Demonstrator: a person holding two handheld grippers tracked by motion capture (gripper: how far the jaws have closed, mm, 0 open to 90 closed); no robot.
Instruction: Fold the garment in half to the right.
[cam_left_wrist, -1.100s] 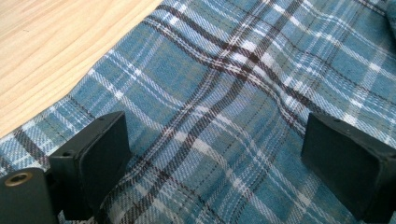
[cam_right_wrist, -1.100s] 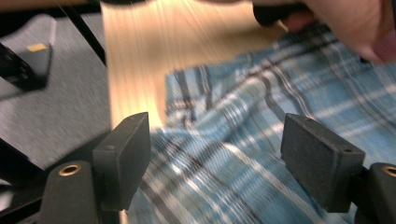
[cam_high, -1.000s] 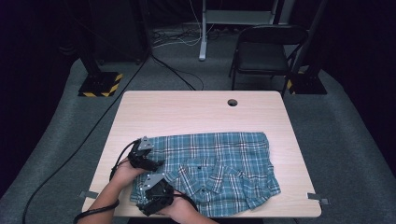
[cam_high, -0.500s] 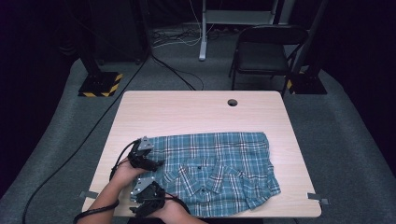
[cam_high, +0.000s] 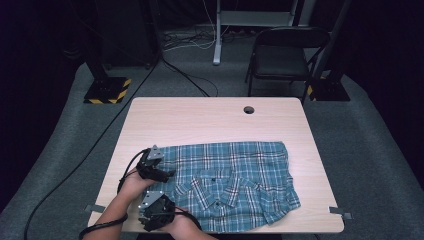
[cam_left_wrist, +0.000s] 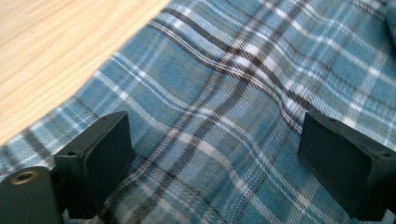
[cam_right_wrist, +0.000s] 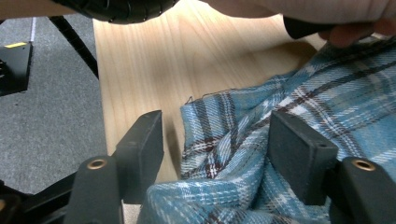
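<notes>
Plaid shirt (cam_high: 230, 182) on wooden table (cam_high: 200, 122); black chair (cam_high: 285, 55) behind

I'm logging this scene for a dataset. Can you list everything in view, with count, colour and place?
shirt: one, blue plaid, near half of table.
table: one, light wood, centre.
hole: one, dark, table's far edge.
chair: one, black, behind table.
striped bases: two, black-yellow, floor beside table's far corners.
cables: several, floor.
left gripper: black, open over shirt's left end.
right gripper: black, jaws just closing around shirt's near-left corner, not yet pinching.
hands: two, near-left edge.
</notes>
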